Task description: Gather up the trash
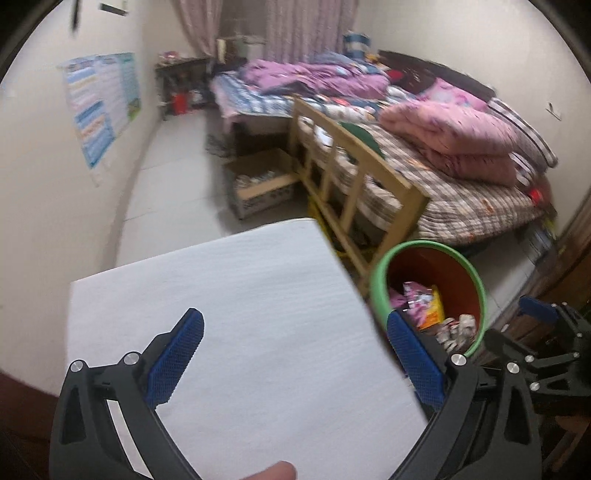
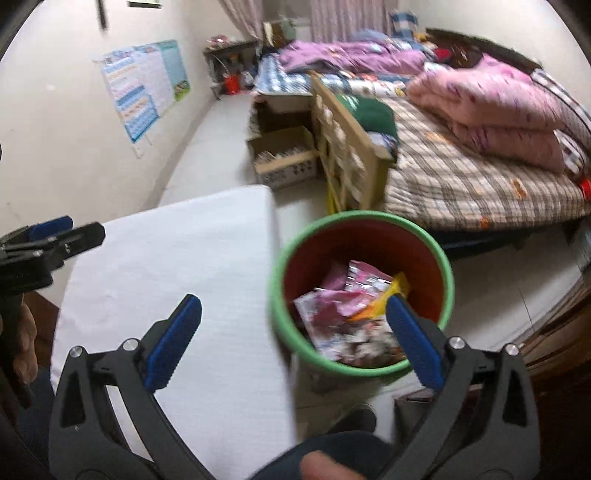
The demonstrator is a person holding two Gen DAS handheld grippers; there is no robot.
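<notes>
Trash (image 2: 351,314) sits in the green-rimmed bin (image 2: 364,221) right of the bare desk (image 2: 166,258); left claw (image 1: 295,354) and right claw (image 2: 295,343) both gape empty, drop step looks finished, next hunt for leftovers.

This is a bedroom in a home. A wooden-framed bed (image 2: 461,177) with a checked cover fills the right side, folded pink quilts (image 2: 495,110) stacked on it and a rumpled purple duvet (image 2: 354,57) farther back, with pink curtains (image 1: 306,29) hanging at the far wall. A colourful chart (image 1: 99,107) is pinned to the left wall, an open cardboard box (image 2: 284,155) sits on the pale floor at the bed's foot, and a green-rimmed waste bin (image 2: 364,218) with wrappers stands beside a white bench (image 1: 221,314) in the near part.
</notes>
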